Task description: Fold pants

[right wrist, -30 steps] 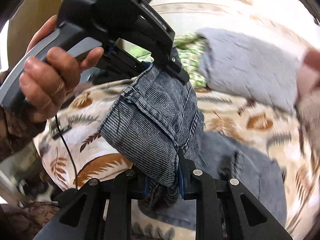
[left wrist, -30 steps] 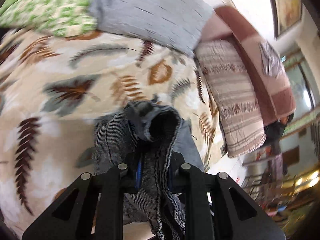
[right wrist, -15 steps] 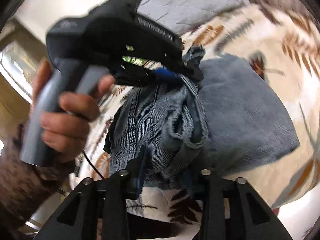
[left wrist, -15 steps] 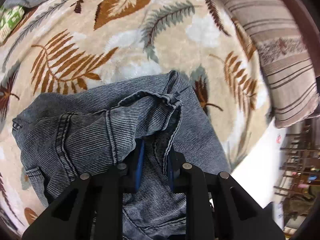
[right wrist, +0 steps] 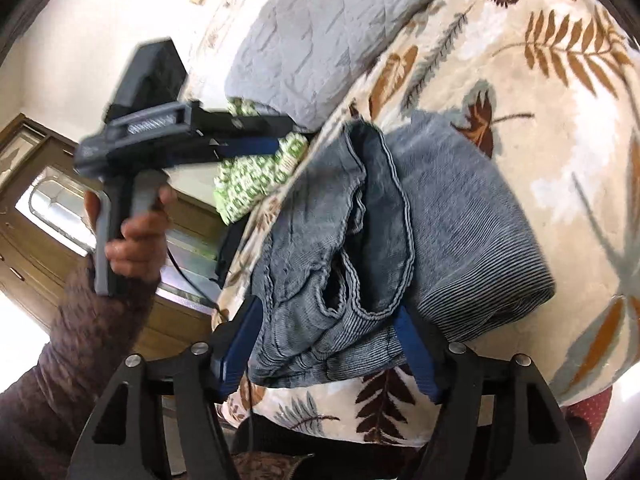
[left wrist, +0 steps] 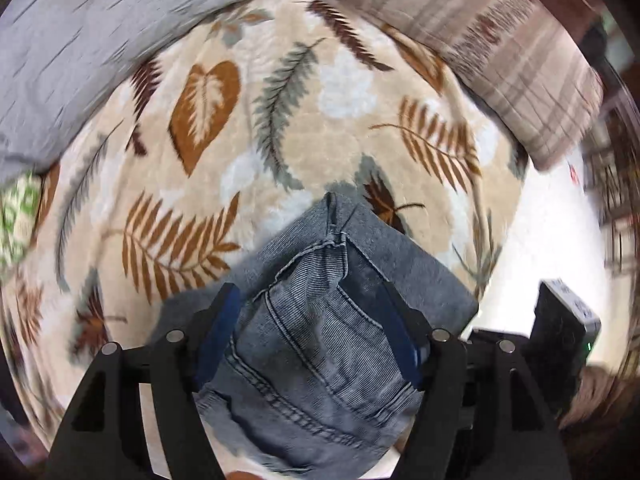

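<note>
left wrist view: the left tongs (left wrist: pixel 310 328) stand wide apart, their blue-padded fingers (left wrist: pixel 216 332) on either side of the pants (left wrist: pixel 320 344) without pinching them. the pants, grey-blue ribbed denim, lie folded in a bundle straight ahead of and below the tongs, on the leaf-print blanket (left wrist: pixel 280 120) of the bed. a seam and a stitched pocket edge run across the top layer. beyond the tongs, to the upper left, is a grey quilted pillow (left wrist: pixel 88 28); to the upper right, a brown striped pillow (left wrist: pixel 500 40). a bit of green-and-white patterned cloth (left wrist: pixel 16 220) shows at the far left. at the right edge part of the other black tool shows, with a small green light; no writing on it can be read.

right wrist view: the right tongs (right wrist: pixel 328 340) are also spread apart, one blue finger (right wrist: pixel 240 344) to the left of the pants (right wrist: pixel 440 216) and one to the right, not clamped. the bundle lies just ahead of them on the blanket (right wrist: pixel 540 80), folded layers stacked, hem edges facing the tongs. up and to the left, the person's left hand (right wrist: pixel 132 236) holds the left tongs (right wrist: pixel 260 146) in the air, well apart from the pants, fingers parted. the grey pillow (right wrist: pixel 320 40) lies beyond. the image is too blurred to make out any labels.
</note>
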Available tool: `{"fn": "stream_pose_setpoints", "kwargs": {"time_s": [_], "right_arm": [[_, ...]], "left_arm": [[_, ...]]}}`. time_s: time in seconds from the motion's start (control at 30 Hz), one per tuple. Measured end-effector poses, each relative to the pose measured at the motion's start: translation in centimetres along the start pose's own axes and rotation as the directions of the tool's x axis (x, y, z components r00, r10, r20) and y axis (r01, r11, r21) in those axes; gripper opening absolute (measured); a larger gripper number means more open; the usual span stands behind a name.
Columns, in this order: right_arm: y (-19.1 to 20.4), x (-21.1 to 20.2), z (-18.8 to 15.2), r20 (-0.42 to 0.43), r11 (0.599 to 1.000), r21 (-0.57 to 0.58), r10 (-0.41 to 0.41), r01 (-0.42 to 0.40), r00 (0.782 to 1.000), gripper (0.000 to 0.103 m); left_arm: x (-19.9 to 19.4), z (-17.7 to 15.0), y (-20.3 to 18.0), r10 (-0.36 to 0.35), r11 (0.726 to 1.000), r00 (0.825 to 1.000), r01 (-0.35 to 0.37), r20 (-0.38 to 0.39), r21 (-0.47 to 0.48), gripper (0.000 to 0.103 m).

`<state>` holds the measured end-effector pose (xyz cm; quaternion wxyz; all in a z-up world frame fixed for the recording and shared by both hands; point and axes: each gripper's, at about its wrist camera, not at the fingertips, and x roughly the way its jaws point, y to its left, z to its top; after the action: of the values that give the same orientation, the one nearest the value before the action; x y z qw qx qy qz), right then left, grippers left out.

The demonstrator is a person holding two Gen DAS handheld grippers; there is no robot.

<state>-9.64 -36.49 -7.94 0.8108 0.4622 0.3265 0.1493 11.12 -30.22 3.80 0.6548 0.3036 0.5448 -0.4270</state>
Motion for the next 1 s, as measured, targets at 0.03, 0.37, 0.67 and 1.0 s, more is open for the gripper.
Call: {"fn": "stream_pose_setpoints", "kwargs": {"time_s": [0.03,0.37,0.67,1.0], "right_arm": [[0.1,0.2,-0.1,-0.005,1.000,0.001,-0.004,0.004,1.000,0.071],[-0.3,4.3,0.9,-0.074,0.998,0.044,0.040,-0.037,0.996,0.043],[1.1,1.9,2.6,-0.020,0.994,0.033,0.103,-0.102,0.994,0.012],[-4.4,-1.3,2.5,0.043,0.993,0.117,0.005,-0.010,0.999,0.012]], "left_arm": [[0.1,0.2,0.0,-0.018,0.999,1.000,0.018,-0.009,0.034,0.070],[7.4,-2.0,0.4,0.030,0.992,0.991,-0.014,-0.134,0.123,0.053],[1.9,-2.8,-0.3,-0.009,1.000,0.999,0.009,0.034,0.006,0.019],[6.2,0.6,-3.5,0.004,0.994,1.000,-0.003,0.017,-0.107,0.022]]}}
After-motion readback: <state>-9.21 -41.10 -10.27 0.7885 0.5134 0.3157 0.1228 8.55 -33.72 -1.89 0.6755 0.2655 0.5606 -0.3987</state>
